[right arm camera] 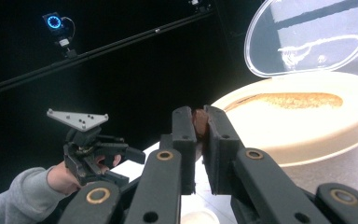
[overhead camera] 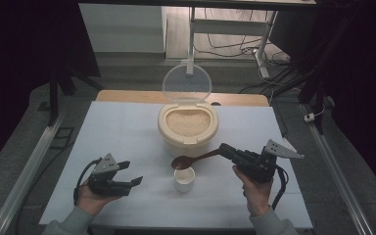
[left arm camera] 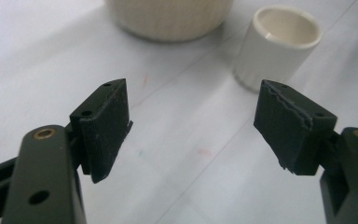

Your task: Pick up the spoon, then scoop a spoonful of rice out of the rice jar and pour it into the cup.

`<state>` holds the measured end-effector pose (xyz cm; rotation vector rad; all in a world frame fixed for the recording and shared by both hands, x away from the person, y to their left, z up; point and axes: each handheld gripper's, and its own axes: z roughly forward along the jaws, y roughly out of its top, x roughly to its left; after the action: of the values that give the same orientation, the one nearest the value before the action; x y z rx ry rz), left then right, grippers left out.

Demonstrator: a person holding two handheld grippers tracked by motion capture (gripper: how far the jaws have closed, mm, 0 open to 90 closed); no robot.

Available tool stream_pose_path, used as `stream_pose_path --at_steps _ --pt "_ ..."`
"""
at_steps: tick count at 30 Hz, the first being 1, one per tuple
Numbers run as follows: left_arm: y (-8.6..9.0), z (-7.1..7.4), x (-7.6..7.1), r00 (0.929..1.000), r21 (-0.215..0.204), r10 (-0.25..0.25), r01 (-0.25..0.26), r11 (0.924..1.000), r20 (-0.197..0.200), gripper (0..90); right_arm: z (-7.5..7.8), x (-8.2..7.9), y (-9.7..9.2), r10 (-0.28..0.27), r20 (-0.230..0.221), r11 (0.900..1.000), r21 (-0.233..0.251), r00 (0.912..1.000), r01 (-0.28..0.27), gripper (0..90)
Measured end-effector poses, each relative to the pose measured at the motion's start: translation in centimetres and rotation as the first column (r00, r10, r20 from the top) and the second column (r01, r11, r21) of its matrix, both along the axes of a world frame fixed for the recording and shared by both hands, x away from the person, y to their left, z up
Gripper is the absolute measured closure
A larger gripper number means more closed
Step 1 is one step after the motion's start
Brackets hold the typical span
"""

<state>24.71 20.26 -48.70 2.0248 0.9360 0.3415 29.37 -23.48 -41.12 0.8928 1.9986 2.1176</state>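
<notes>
A cream rice container with its clear lid tipped up stands at the table's middle, full of pale grains. In front of it sits a small white cup. My right gripper is shut on the handle of a brown wooden spoon, whose bowl hovers just above the cup. My left gripper rests open on the table to the cup's left, with nothing between its jaws.
The white table top has free room left and right of the container. A wooden edge shows at the back. Dark curtains, metal rails and floor cables surround the table.
</notes>
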Motion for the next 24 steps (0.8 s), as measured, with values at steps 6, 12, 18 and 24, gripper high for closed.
stream_pose_path --at_steps 6,12,18,24 --pt "1.9 -1.2 -0.6 0.9988 0.005 0.043 -0.043 0.9991 -0.023 25.8 0.4 0.0 -0.5 -0.015 0.016 0.9999 0.008 0.9997 0.015 83.6" --pt "2.7 -1.7 -0.5 0.9976 0.007 0.061 -0.061 0.9981 -0.032 25.5 0.6 0.2 -0.8 -0.025 0.02 0.9996 0.017 0.9995 0.024 83.6" --pt "2.6 -2.0 -0.4 0.9975 0.02 0.061 -0.06 0.998 -0.036 25.0 0.7 0.2 -1.0 -0.035 0.022 0.9993 0.015 0.9991 0.035 83.6" --pt "2.6 -2.0 -0.3 0.9976 0.027 0.057 -0.056 0.9981 -0.039 24.2 1.4 0.0 -1.3 -0.048 0.045 0.9985 0.029 0.9979 0.046 83.6"
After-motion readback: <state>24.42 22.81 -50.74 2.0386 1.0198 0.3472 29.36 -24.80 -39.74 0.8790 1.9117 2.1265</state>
